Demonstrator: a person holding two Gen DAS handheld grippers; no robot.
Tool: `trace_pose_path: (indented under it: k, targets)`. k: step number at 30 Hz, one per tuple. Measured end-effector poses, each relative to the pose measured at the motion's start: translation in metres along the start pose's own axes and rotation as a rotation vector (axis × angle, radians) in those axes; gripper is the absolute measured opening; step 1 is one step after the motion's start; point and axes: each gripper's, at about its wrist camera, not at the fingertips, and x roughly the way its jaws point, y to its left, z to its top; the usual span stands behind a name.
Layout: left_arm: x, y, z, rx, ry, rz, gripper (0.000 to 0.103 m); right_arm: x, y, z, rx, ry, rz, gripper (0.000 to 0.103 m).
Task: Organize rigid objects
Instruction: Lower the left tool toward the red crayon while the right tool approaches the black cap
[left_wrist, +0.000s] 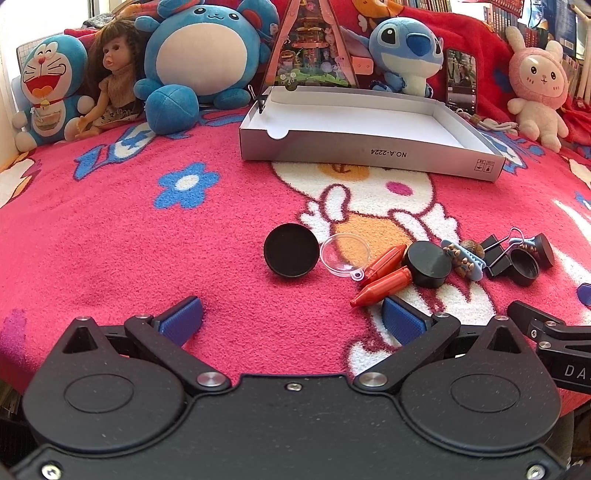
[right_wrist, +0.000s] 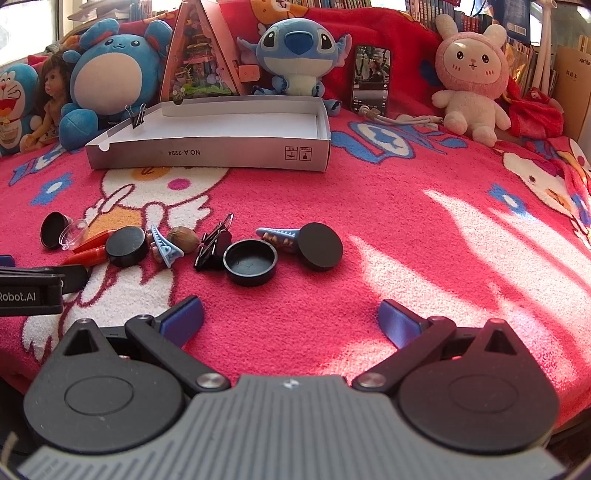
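**Small hard things wait in a cluster, the box is nearly bare**

A white cardboard box (left_wrist: 369, 122) is seen in the upper middle of both views, set on the pink blanket (left_wrist: 147, 229) with its open side up, so that things can be dropped in from above. Only a black clip (right_wrist: 137, 115) is noticed on its left wall; the floor of the box looks bare. It is judged that the sorting is at its beginning.

The hard things are gathered below the box, well apart from it. In the left wrist view, a black round cap (left_wrist: 291, 250) lies at the centre, with a clear plastic dome (left_wrist: 345, 254) just beside it. To the right are found two red crayons (left_wrist: 382, 277), a black puck (left_wrist: 428, 264), a blue hair clip (left_wrist: 463, 258), a folded binder clip (left_wrist: 495, 254) and an open black lid (left_wrist: 524, 266). They are touching or overlapping, probably because they were tipped out together. The soft toys along the top edge are taken as background only.

The left gripper (left_wrist: 291, 321) is spread wide, low over the blanket, and nothing is held between the blue pads (left_wrist: 183, 319); the cap is straight ahead of it. The right gripper (right_wrist: 291, 321) is spread wide as well and holds nothing; the open lid is ahead, somewhat to its left.
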Motion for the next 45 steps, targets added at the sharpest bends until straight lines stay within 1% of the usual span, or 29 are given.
trace_pose_path:
  k: [4, 7, 11, 13, 16, 19, 21, 22, 24, 25, 27, 28, 30, 31, 33, 34, 35, 36, 40, 41, 42, 43, 44, 45]
  targets:
    - [-0.001, 0.001, 0.0, 0.009, -0.003, -0.013, 0.103, -0.001, -0.001, -0.006, 0.003, -0.034, 0.004, 0.103]
    - [-0.002, 0.004, 0.001, 0.009, 0.003, -0.031, 0.103, -0.003, -0.001, -0.006, 0.004, -0.038, 0.004, 0.103]
    - [-0.005, 0.008, 0.003, 0.004, 0.001, -0.05, 0.101, -0.008, -0.006, -0.002, 0.06, -0.055, 0.014, 0.103]
    - [-0.008, 0.01, 0.004, 0.001, -0.004, -0.057, 0.096, -0.011, -0.007, 0.001, 0.063, -0.08, 0.018, 0.103]
    - [-0.013, 0.011, 0.006, 0.003, -0.012, -0.071, 0.088, -0.016, -0.003, 0.004, 0.008, -0.125, 0.001, 0.103]
    - [-0.02, 0.008, 0.007, 0.013, -0.035, -0.093, 0.079, -0.016, -0.001, 0.008, -0.013, -0.13, 0.011, 0.103]
    - [-0.026, 0.005, 0.007, 0.023, -0.061, -0.107, 0.067, -0.015, -0.001, 0.01, -0.006, -0.124, 0.025, 0.101]
    - [-0.029, 0.003, 0.007, 0.029, -0.072, -0.115, 0.065, -0.015, -0.001, 0.01, -0.004, -0.122, 0.031, 0.101]
    - [-0.034, -0.001, 0.007, 0.045, -0.092, -0.128, 0.054, -0.015, -0.001, 0.011, -0.004, -0.118, 0.038, 0.095]
    - [-0.036, -0.002, 0.007, 0.052, -0.1, -0.134, 0.051, -0.016, 0.0, 0.011, -0.005, -0.118, 0.04, 0.093]
    - [-0.039, -0.005, 0.007, 0.057, -0.111, -0.142, 0.04, -0.016, 0.0, 0.01, -0.006, -0.115, 0.05, 0.086]
    - [-0.04, -0.006, 0.007, 0.058, -0.112, -0.147, 0.037, -0.017, 0.001, 0.01, -0.009, -0.115, 0.056, 0.084]
    - [-0.04, -0.007, 0.007, 0.059, -0.104, -0.16, 0.026, -0.017, 0.003, 0.009, -0.018, -0.112, 0.064, 0.072]
    - [-0.04, -0.007, 0.007, 0.058, -0.095, -0.168, 0.025, -0.017, 0.004, 0.009, -0.023, -0.11, 0.065, 0.069]
    - [-0.038, -0.008, 0.006, 0.06, -0.068, -0.191, 0.021, -0.016, 0.006, 0.008, -0.034, -0.099, 0.073, 0.059]
    - [-0.038, -0.009, 0.005, 0.061, -0.06, -0.198, 0.02, -0.015, 0.007, 0.008, -0.035, -0.093, 0.076, 0.056]
    - [-0.038, -0.01, 0.004, 0.063, -0.054, -0.205, 0.02, -0.014, 0.007, 0.008, -0.035, -0.089, 0.075, 0.052]
    - [-0.037, -0.011, 0.003, 0.066, -0.048, -0.214, 0.02, -0.013, 0.008, 0.008, -0.034, -0.086, 0.075, 0.049]
    - [-0.032, -0.016, 0.002, 0.068, -0.025, -0.23, 0.02, -0.011, 0.009, 0.008, -0.032, -0.087, 0.077, 0.047]
    - [-0.03, -0.017, 0.002, 0.067, -0.018, -0.228, 0.02, -0.011, 0.01, 0.008, -0.033, -0.087, 0.078, 0.044]
    - [-0.028, -0.017, 0.002, 0.064, -0.015, -0.227, 0.02, -0.01, 0.01, 0.009, -0.034, -0.084, 0.079, 0.038]
    - [-0.027, -0.017, 0.002, 0.062, -0.011, -0.226, 0.02, -0.01, 0.01, 0.009, -0.033, -0.08, 0.081, 0.035]
    - [-0.025, -0.017, 0.003, 0.06, -0.006, -0.228, 0.021, -0.01, 0.01, 0.009, -0.031, -0.077, 0.083, 0.032]
    - [-0.022, -0.018, 0.004, 0.057, 0.0, -0.229, 0.022, -0.009, 0.01, 0.009, -0.031, -0.076, 0.085, 0.032]
